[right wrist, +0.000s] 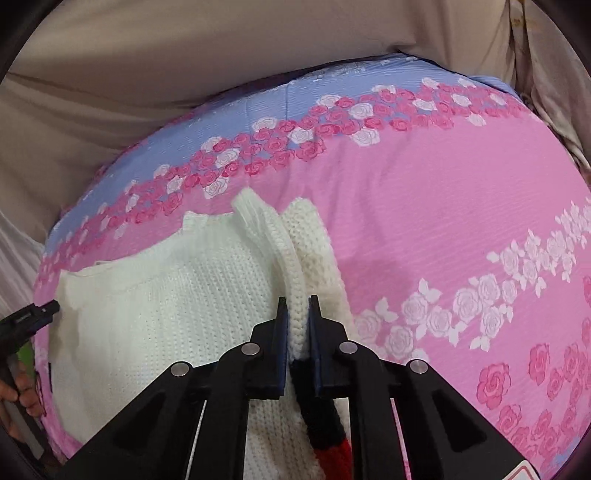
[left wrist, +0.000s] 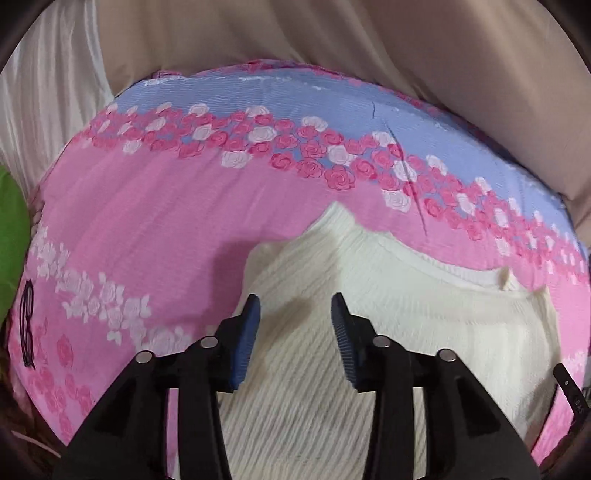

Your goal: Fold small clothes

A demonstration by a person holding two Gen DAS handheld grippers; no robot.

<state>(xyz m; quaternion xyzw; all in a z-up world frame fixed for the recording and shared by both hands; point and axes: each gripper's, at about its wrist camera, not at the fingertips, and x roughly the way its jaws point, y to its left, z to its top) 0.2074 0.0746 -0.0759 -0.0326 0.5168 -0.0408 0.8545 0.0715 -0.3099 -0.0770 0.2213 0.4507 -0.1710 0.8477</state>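
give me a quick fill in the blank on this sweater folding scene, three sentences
1. The right gripper is shut on a fold of the ____ knitted sweater.
2. The left gripper, jaws apart, holds ____.
3. The sweater lies on a sheet printed with ____.

Missing words: white; nothing; roses

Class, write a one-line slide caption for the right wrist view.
Right gripper pinches white knitted sweater's raised edge over rose-print sheet.

The knitted garment (right wrist: 162, 295) is cream-white and ribbed, with a black and red band (right wrist: 325, 435) at its near edge. The bedsheet (left wrist: 155, 221) under it is pink with a pale blue stripe, crossed by bands of deep pink and white roses. Beige cloth (left wrist: 295, 33) lies behind.
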